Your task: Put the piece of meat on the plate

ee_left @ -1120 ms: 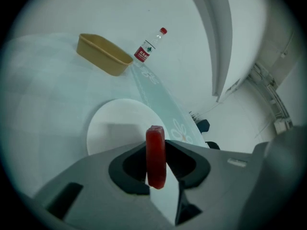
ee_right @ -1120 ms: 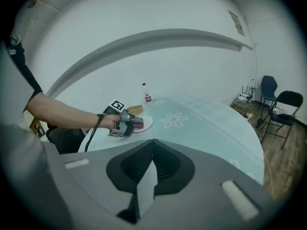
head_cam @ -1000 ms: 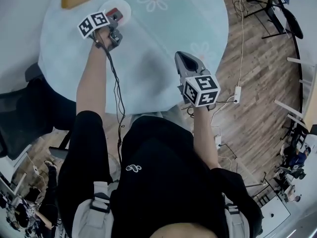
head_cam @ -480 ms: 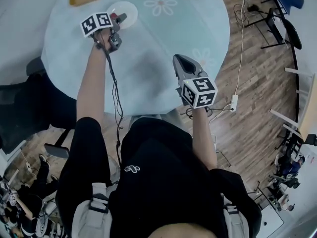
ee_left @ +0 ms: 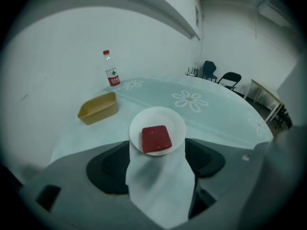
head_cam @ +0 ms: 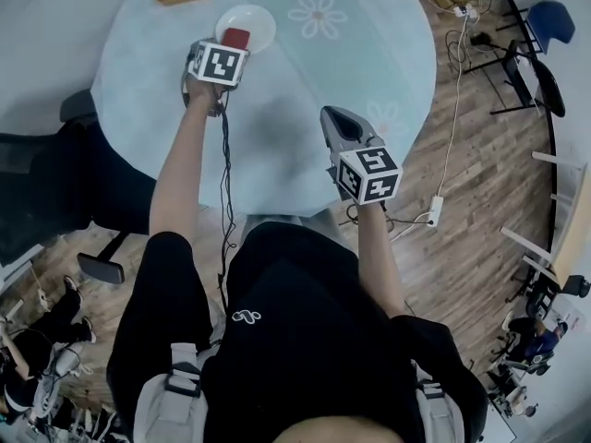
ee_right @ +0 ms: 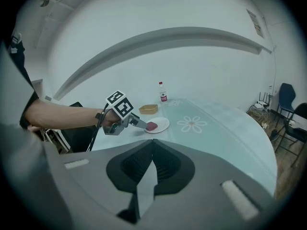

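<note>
The piece of meat (head_cam: 236, 37), a red block, lies flat on the white plate (head_cam: 259, 21) at the far side of the round table. My left gripper (head_cam: 230, 48) hovers just short of the plate's near rim, its marker cube facing up. In the left gripper view the meat (ee_left: 156, 139) rests on the plate (ee_left: 159, 113) beyond the jaws. That gripper (ee_left: 157, 158) is open; its jaws have just been opening and nothing is between them. The right gripper view shows the left gripper (ee_right: 139, 123) beside the meat (ee_right: 151, 126). My right gripper (head_cam: 340, 116) hangs shut over the table's near right edge, holding nothing.
A yellow tray (ee_left: 98, 108) sits left of the plate and a water bottle (ee_left: 111, 70) stands behind it near the wall. The pale blue tablecloth (head_cam: 305, 72) has flower prints. A black chair (head_cam: 46, 192) stands at the table's left. Cables (head_cam: 450, 81) run over the wood floor on the right.
The left gripper let go of the meat, which now lies on the plate. It rolled so its cube faces up and drew back slightly. The right gripper shifted only a little.
</note>
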